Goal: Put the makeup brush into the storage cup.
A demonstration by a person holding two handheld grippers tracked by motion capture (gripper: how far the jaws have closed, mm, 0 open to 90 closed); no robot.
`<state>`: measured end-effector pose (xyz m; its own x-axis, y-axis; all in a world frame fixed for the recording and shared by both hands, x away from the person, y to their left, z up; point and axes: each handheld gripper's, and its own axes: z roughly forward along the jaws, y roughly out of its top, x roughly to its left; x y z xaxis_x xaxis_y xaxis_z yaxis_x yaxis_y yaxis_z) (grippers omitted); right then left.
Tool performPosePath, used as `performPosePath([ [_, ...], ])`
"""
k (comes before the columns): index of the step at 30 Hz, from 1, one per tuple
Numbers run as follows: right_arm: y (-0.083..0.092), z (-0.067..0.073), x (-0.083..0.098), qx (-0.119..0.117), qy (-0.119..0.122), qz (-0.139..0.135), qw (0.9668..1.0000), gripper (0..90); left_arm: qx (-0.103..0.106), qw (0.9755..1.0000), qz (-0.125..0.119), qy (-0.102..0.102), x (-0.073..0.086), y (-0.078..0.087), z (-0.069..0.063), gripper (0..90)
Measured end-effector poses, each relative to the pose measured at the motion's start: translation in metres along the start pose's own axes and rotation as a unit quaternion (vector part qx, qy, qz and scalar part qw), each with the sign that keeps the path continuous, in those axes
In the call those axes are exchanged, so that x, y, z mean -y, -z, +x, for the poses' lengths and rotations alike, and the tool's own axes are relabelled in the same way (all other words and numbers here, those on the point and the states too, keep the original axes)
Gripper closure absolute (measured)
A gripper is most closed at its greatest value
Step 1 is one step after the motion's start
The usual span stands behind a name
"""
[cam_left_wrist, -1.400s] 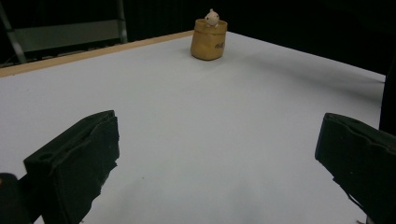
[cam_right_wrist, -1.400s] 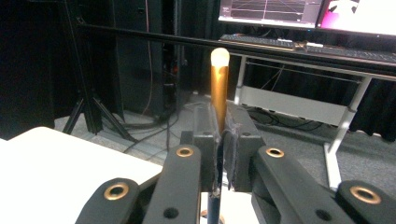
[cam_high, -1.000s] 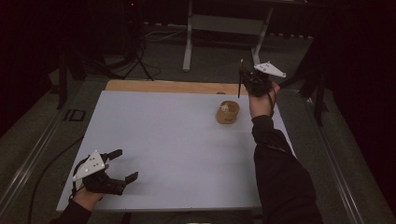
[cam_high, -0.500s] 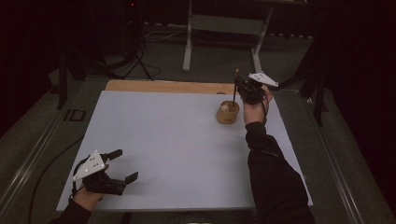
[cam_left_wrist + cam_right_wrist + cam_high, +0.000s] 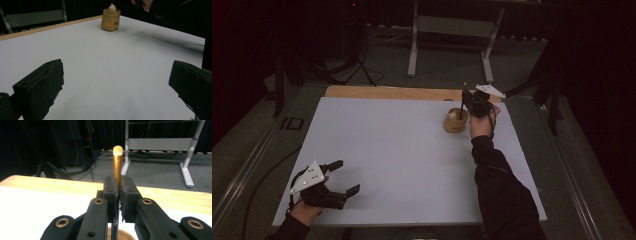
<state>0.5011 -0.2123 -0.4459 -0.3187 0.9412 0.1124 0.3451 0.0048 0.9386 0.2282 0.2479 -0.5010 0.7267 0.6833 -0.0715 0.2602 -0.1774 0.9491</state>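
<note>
A small tan cup (image 5: pixel 455 121) stands at the table's far right; in the left gripper view the cup (image 5: pixel 110 20) has a small pale knob (image 5: pixel 112 8) poking from its top. My right gripper (image 5: pixel 474 102) is just above and right of the cup, shut on a slim brush (image 5: pixel 462 100) held upright. In the right gripper view the brush (image 5: pixel 117 167) shows a gold ferrule and pale tip above the shut right gripper (image 5: pixel 118 192), and its dark handle runs down to the cup's rim (image 5: pixel 125 235). My left gripper (image 5: pixel 346 176) rests open near the front left, nothing between the left gripper's (image 5: pixel 117 82) jaws.
The white table top (image 5: pixel 402 150) has a wooden strip (image 5: pixel 387 92) along its far edge. Beyond it on the dark floor stand a metal frame (image 5: pixel 452 30) and a tripod (image 5: pixel 357 65). A person's dark sleeve (image 5: pixel 502 190) reaches along the table's right side.
My right gripper has come down with the brush, whose lower end now sits at the cup's mouth. The left gripper has stayed where it was.
</note>
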Motion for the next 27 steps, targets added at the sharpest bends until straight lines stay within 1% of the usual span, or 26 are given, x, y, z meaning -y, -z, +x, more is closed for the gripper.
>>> performPosePath([
  [1, 0.0, 0.0, 0.001, 0.002, 0.003, 0.001, 1.0, 84.0, 0.0, 1.0, 0.0, -0.001, 0.0, 0.0, 0.0, 0.4],
  [6, -0.003, 0.003, 0.009, 0.006, -0.003, 0.015, 0.9999, 84.0, 0.001, 1.0, 0.001, -0.002, 0.0, 0.0, -0.001, 0.4],
  [11, -0.006, 0.004, 0.014, 0.01, 0.003, 0.027, 0.9996, 84.0, 0.001, 1.0, 0.001, -0.002, 0.0, 0.0, 0.0, 0.4],
  [17, -0.01, 0.003, 0.018, 0.008, -0.005, 0.048, 0.9988, 83.9, 0.001, 1.0, 0.001, -0.002, 0.0, 0.0, -0.001, 0.4],
  [18, -0.01, 0.003, 0.017, 0.01, 0.003, 0.049, 0.9987, 83.4, 0.001, 1.0, 0.001, -0.002, 0.0, 0.0, -0.001, 0.4],
  [19, -0.011, 0.002, 0.016, 0.007, 0.006, 0.055, 0.9985, 82.8, 0.001, 1.0, 0.0, -0.002, 0.0, 0.0, -0.001, 0.4],
  [20, -0.011, 0.002, 0.016, 0.007, 0.006, 0.055, 0.9985, 82.8, 0.001, 1.0, 0.0, -0.002, 0.0, 0.0, -0.001, 0.4],
  [21, -0.01, 0.001, 0.014, 0.002, 0.003, 0.052, 0.9987, 78.7, 0.001, 1.0, 0.001, -0.002, 0.0, 0.0, -0.001, 0.4],
  [22, -0.009, 0.0, 0.013, -0.001, -0.004, 0.054, 0.9985, 70.9, 0.001, 1.0, 0.001, -0.002, 0.0, 0.0, -0.001, 0.4],
  [23, -0.011, -0.004, 0.008, -0.017, -0.031, 0.086, 0.9957, 55.4, 0.002, 1.0, 0.001, -0.002, 0.0, 0.0, -0.001, 0.4],
  [24, -0.01, -0.006, 0.007, -0.029, -0.042, 0.083, 0.9953, 51.0, 0.002, 1.0, 0.001, -0.002, 0.0, 0.0, -0.001, 0.4],
  [25, -0.01, -0.006, 0.007, -0.029, -0.042, 0.083, 0.9953, 51.0, 0.002, 1.0, 0.001, -0.002, 0.0, 0.0, -0.001, 0.4],
  [26, -0.008, -0.005, 0.005, -0.03, -0.043, 0.082, 0.9953, 40.6, 0.001, 1.0, 0.001, -0.002, 0.0, 0.0, -0.001, 0.4],
  [27, -0.007, -0.004, 0.003, -0.032, -0.033, 0.08, 0.9957, 32.7, 0.001, 1.0, 0.001, -0.002, 0.0, 0.0, -0.001, 0.4],
])
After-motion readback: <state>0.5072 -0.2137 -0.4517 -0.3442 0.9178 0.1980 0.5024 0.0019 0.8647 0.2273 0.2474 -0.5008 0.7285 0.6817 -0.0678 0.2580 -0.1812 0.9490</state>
